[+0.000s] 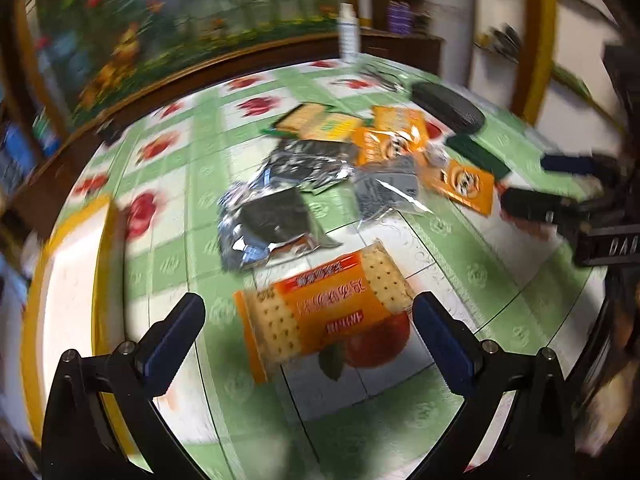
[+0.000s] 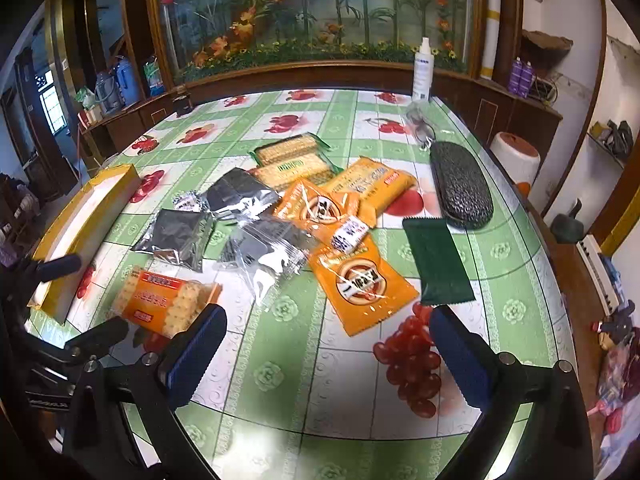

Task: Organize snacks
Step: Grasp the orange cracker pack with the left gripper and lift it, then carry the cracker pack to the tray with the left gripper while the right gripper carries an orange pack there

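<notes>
Several snack packets lie spread on the green fruit-print tablecloth (image 2: 320, 380). An orange cracker pack (image 1: 324, 312) lies flat just ahead of my open left gripper (image 1: 308, 316), between its fingers; it also shows in the right wrist view (image 2: 164, 304). Silver-black foil packets (image 1: 264, 220) (image 2: 180, 236), orange sauce packets (image 2: 360, 280) (image 1: 464, 184), a green cracker pack (image 2: 292, 160) and a dark green packet (image 2: 438, 264) lie beyond. My right gripper (image 2: 324, 340) is open and empty above the cloth, near the dark green packet. The left gripper (image 2: 84, 300) shows at the right view's left edge.
A yellow-rimmed open box (image 2: 84, 224) (image 1: 68, 300) stands at the table's left edge. A black glasses case (image 2: 460, 184), eyeglasses (image 2: 420, 124) and a white spray bottle (image 2: 423, 68) stand at the far right. A wooden-framed floral panel (image 2: 312, 12) backs the table.
</notes>
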Demonstrator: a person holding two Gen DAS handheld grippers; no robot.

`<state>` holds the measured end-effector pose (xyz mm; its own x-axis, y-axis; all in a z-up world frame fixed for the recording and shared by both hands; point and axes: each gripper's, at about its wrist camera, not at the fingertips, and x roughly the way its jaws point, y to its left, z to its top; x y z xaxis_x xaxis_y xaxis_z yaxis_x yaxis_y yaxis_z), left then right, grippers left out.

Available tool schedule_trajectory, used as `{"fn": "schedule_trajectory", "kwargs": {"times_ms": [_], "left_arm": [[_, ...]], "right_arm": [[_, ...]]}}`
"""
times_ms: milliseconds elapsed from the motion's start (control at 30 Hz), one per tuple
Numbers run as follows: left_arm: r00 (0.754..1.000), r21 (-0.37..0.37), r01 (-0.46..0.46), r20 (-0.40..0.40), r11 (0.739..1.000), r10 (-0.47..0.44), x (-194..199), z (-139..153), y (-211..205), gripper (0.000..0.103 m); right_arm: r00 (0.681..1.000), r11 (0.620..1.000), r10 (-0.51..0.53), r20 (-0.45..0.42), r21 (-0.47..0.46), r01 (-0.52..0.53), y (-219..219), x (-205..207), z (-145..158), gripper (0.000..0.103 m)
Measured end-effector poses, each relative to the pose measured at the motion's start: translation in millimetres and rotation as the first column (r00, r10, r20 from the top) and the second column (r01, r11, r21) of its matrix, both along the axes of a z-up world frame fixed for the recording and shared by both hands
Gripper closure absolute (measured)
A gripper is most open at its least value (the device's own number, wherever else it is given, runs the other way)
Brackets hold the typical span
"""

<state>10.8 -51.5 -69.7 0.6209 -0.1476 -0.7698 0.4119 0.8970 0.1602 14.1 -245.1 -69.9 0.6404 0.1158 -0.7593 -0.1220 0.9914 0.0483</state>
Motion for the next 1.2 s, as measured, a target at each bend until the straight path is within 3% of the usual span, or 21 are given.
{"fn": "schedule_trajectory", "kwargs": {"times_ms": [133,200,333,533,700,733,800,967,1000,1067,1200], "left_arm": [[0.985,0.154,0.168,0.021,0.974,-0.173,7.5,-9.2,-19.4,0.000],[0.973,0.190,0.230,-0.013,0.954,-0.232,11.8,-17.0,-25.9,0.000],[0.965,0.241,0.263,-0.060,0.934,-0.257,19.6,-35.6,-34.1,0.000],[0.967,0.148,0.247,-0.108,0.958,-0.233,28.6,-37.4,-30.2,0.000],[0.966,-0.019,0.179,-0.187,0.984,-0.179,30.0,-36.5,-13.7,0.032],[0.963,-0.046,0.169,-0.205,0.985,-0.175,29.2,-36.6,-11.9,0.034],[0.960,-0.067,0.168,-0.217,0.984,-0.178,26.3,-36.1,-11.9,0.044],[0.961,-0.069,0.151,-0.223,0.986,-0.163,22.5,-35.9,-13.5,0.046],[0.962,-0.069,0.145,-0.221,0.987,-0.157,22.5,-35.6,-13.6,0.046],[0.967,-0.068,0.124,-0.216,0.990,-0.136,23.6,-35.9,-14.9,0.046],[0.972,-0.067,0.104,-0.203,0.992,-0.116,25.2,-36.4,-17.8,0.046]], "right_arm": [[0.999,0.999,-0.031,-0.041,0.022,0.032,-14.9,-0.1,-4.2,0.001],[0.999,0.997,-0.038,-0.029,0.072,0.040,-22.0,3.8,-8.0,0.001],[0.999,0.990,-0.036,-0.017,0.139,0.038,-29.5,13.2,-15.8,0.001],[1.000,0.998,0.023,0.011,0.066,-0.024,-19.1,23.8,-21.1,0.001],[0.994,0.994,0.110,0.013,-0.027,-0.110,-12.8,48.4,-31.6,0.003],[0.993,0.992,0.117,0.003,-0.038,-0.117,-14.4,54.3,-34.3,0.003],[0.991,0.991,0.128,-0.027,-0.035,-0.129,-20.0,67.7,-41.3,0.004],[0.984,0.986,0.163,-0.074,-0.025,-0.165,-23.9,85.0,-50.8,0.008],[0.983,0.984,0.169,-0.073,-0.039,-0.173,-22.0,85.0,-50.9,0.011],[0.978,0.979,0.196,-0.067,-0.050,-0.200,-17.6,84.1,-52.6,0.033],[0.976,0.977,0.209,-0.070,-0.024,-0.211,-15.6,82.0,-56.5,0.049]]}}
